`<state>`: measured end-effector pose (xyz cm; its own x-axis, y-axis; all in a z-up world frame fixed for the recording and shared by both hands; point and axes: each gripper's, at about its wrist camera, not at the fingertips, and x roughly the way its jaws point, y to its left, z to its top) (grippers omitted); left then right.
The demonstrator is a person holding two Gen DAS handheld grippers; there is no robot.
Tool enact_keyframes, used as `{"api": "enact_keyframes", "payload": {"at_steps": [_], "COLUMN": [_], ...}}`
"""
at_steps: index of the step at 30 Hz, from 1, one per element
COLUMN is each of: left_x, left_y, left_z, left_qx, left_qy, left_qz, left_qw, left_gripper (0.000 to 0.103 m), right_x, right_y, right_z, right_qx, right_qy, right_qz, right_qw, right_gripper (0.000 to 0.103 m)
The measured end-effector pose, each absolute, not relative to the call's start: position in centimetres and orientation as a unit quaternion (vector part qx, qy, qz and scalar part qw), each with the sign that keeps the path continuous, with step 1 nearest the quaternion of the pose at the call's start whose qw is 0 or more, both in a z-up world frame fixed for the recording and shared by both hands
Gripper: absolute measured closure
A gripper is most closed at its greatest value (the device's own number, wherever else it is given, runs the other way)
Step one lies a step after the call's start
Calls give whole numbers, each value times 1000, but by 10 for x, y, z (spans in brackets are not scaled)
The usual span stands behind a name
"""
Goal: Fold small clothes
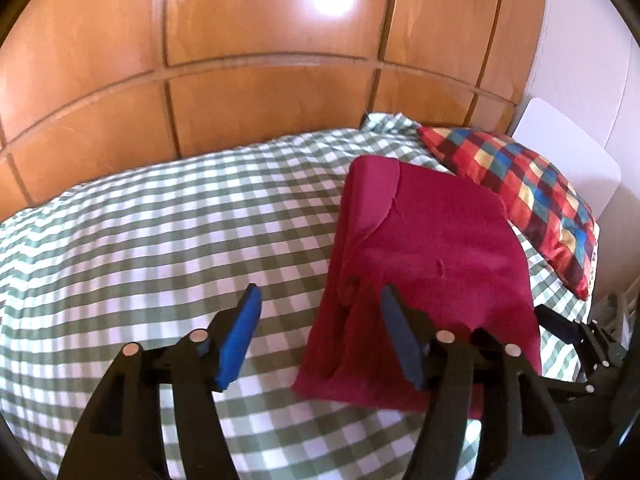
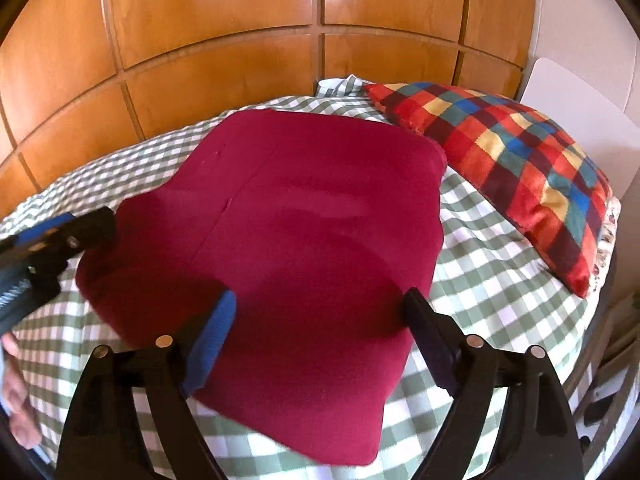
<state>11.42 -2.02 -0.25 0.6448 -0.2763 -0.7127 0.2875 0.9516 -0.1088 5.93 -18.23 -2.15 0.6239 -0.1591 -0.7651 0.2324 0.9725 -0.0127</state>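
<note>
A folded crimson garment is seen lying on the green-checked bed, flanked by the left tool and right tool, both spread wide and gripping nothing, with a multicoloured checked pillow beside it.

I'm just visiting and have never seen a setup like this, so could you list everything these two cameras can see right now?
garment: one, dark red, folded, lying on the bed, near the pillow.
bedcover: one, green and white check, spread over the bed.
pillow: one, multicolour check in red, blue, yellow and green, at the right of the bed.
wooden panels: several, orange-brown, making the wall behind the bed.
white board: one, white, standing behind the pillow.
left gripper: one, black with blue pads, open above the garment's left edge.
right gripper: one, black with blue pads, open above the garment.
hand: one, partly seen at the left edge of the right wrist view.
</note>
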Motion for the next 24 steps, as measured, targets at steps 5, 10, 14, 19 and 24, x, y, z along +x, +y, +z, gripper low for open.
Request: {"api": "enact_keyframes", "payload": {"at_steps": [5,10,14,19,24], "left_x": [94,74,57,42,36], "left_y": [-6,4,7,13,16], "left_z": [7,17,23,25,27], "left_qx": [3,10,16,7,5], "left_qy": [374,353,337,332,327], "left_qz": [-139,-112,-100,-94,-83], "left_qw": [917,929,936,938,941], "left_gripper": [31,18,9,5,3], "right_x": [48,30,14,4,1], "right_y": [-179,-176,-174,-170,-166], "right_z": [-19,-5,5,14,17], "right_qx": [58,73,87,85,83], "right_qy": [426,407,384,365,359], "right_qz": [-117,-146,-171,-189,-193], "right_qw": [895,899,903,908,910], "right_gripper": [15,8,4,4,4]}}
